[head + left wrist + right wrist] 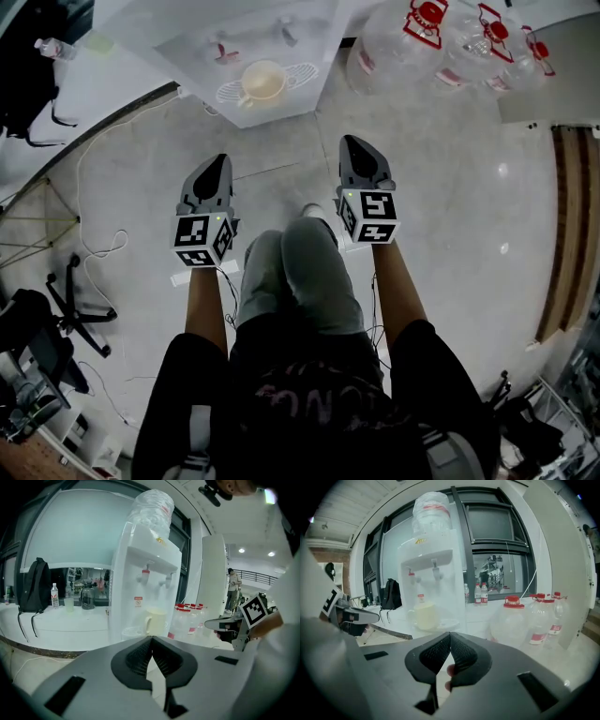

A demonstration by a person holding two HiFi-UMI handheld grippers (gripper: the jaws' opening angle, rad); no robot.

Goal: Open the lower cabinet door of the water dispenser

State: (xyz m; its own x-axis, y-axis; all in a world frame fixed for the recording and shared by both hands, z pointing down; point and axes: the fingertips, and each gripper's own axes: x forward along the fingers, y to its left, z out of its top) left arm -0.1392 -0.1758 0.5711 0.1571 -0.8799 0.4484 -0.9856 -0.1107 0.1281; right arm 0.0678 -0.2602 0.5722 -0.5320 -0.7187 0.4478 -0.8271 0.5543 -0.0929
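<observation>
Both claws are closed with nothing in them. Left gripper (151,640) has its pads tip to tip, and so does right gripper (450,635).

The water dispenser (150,573) is straight ahead of both claws and well apart from them, so no contact yet. The lower cabinet door should sit below the drip tray (133,631). No view shows it: my own claw bodies block it in both gripper views, and the head view sees only the dispenser's top.

How I'd do this step:
- Get lower and pitch down until the door panel and its edge are in frame.
- I can't tell the handle or hinge side from here, so confirm that before committing.
- Use one claw only and park the other clear.
- Spread the jaws before arriving; closed tips can't take a handle or a door lip.
- Grip the free edge and pull along the hinge arc, not straight back, or the unit may drag.
- Stay under the tray, because the mug (154,620) is loose on it.

Count:
- dispensers: 1
- taps (146,573): 2
- inverted bottle on top (151,508): 1
- mugs: 1
- big red-capped jugs (512,620) on the floor to the right: 3 visible
- small bottles on the ledge (477,592): 3
- backpack (33,585): 1
</observation>
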